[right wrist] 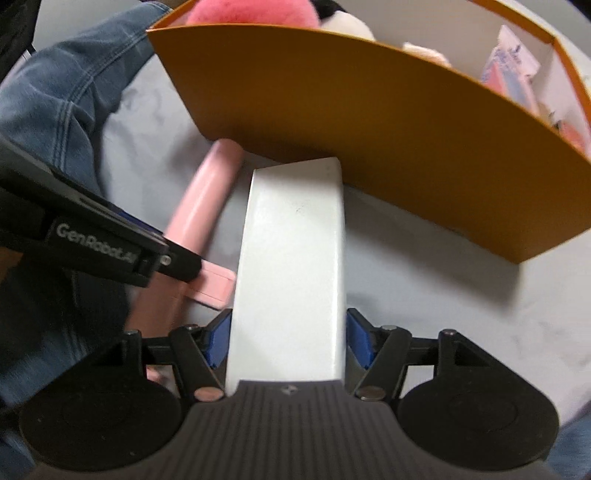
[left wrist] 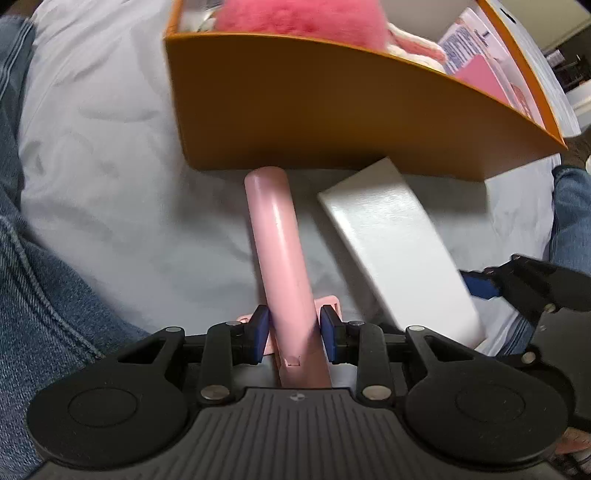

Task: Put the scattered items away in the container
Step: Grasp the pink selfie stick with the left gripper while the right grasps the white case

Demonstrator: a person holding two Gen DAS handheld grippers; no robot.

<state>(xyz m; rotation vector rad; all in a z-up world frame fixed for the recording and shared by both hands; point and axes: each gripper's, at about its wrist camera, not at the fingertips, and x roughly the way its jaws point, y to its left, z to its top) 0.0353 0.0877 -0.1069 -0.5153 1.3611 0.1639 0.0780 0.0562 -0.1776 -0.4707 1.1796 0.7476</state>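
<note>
An orange box (left wrist: 332,110) with a pink plush toy (left wrist: 295,18) and paper packets (left wrist: 472,48) inside stands on a grey sheet. My left gripper (left wrist: 294,330) is shut on a long pink tube (left wrist: 277,236) that points at the box's near wall. My right gripper (right wrist: 289,341) is shut on a white oblong case (right wrist: 291,251), whose far end touches the box wall (right wrist: 369,122). The white case (left wrist: 399,243) lies right of the tube in the left wrist view; the pink tube (right wrist: 207,199) lies left of it in the right wrist view.
The grey bed sheet (left wrist: 110,166) spreads around the box. Blue denim legs (left wrist: 33,295) flank the left, and denim (right wrist: 66,96) shows in the right wrist view too. The other gripper's body (right wrist: 92,236) crosses at left.
</note>
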